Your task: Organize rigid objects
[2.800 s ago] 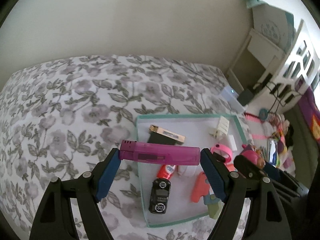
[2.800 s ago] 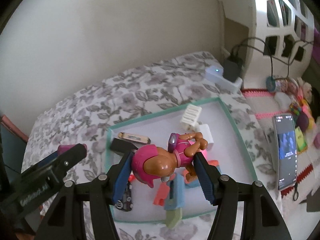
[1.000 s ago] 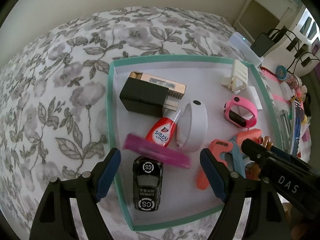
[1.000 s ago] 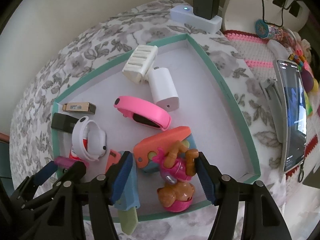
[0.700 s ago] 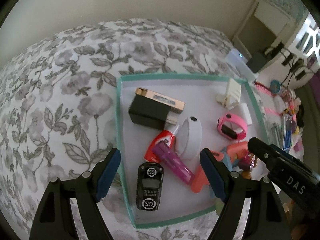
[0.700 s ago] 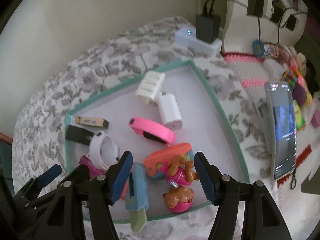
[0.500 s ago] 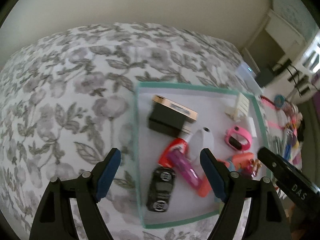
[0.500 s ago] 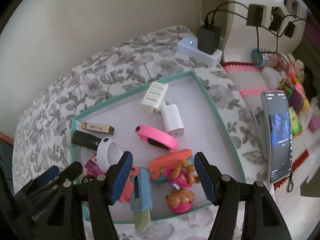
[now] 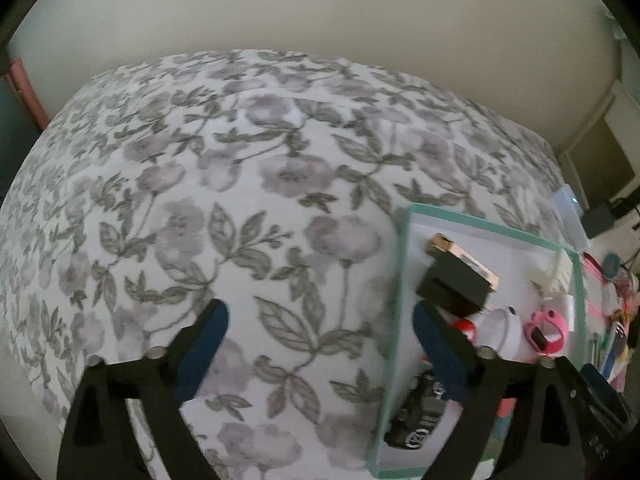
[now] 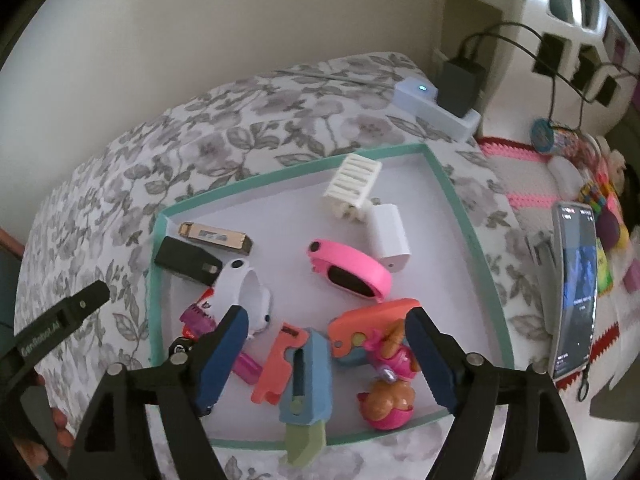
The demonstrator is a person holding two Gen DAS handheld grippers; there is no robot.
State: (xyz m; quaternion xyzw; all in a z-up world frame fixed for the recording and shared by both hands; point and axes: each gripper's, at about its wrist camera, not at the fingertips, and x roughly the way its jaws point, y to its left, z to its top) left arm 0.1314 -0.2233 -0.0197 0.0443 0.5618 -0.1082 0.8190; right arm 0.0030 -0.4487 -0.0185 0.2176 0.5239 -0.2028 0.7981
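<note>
A teal-rimmed white tray (image 10: 452, 196) lies on a floral bedspread and holds several small objects. In it are the pink dog figure (image 10: 386, 394), the purple lighter (image 10: 194, 316), a pink band (image 10: 350, 272), a white band (image 10: 242, 290), a blue toy knife (image 10: 306, 384) and a black toy car (image 9: 418, 420). My right gripper (image 10: 326, 354) is open and empty above the tray's near side. My left gripper (image 9: 320, 354) is open and empty over the bedspread, left of the tray (image 9: 402, 276).
The floral bedspread (image 9: 240, 200) spreads left of the tray. A phone (image 10: 574, 280) lies right of the tray. A white power strip with a black adapter (image 10: 438, 104) sits behind it. Toys and cables crowd the far right. A wall stands behind.
Both grippers opened and let go: the purple lighter and the pink dog figure now lie in the tray. Both grippers pulled back; the left one swung left over the bedspread.
</note>
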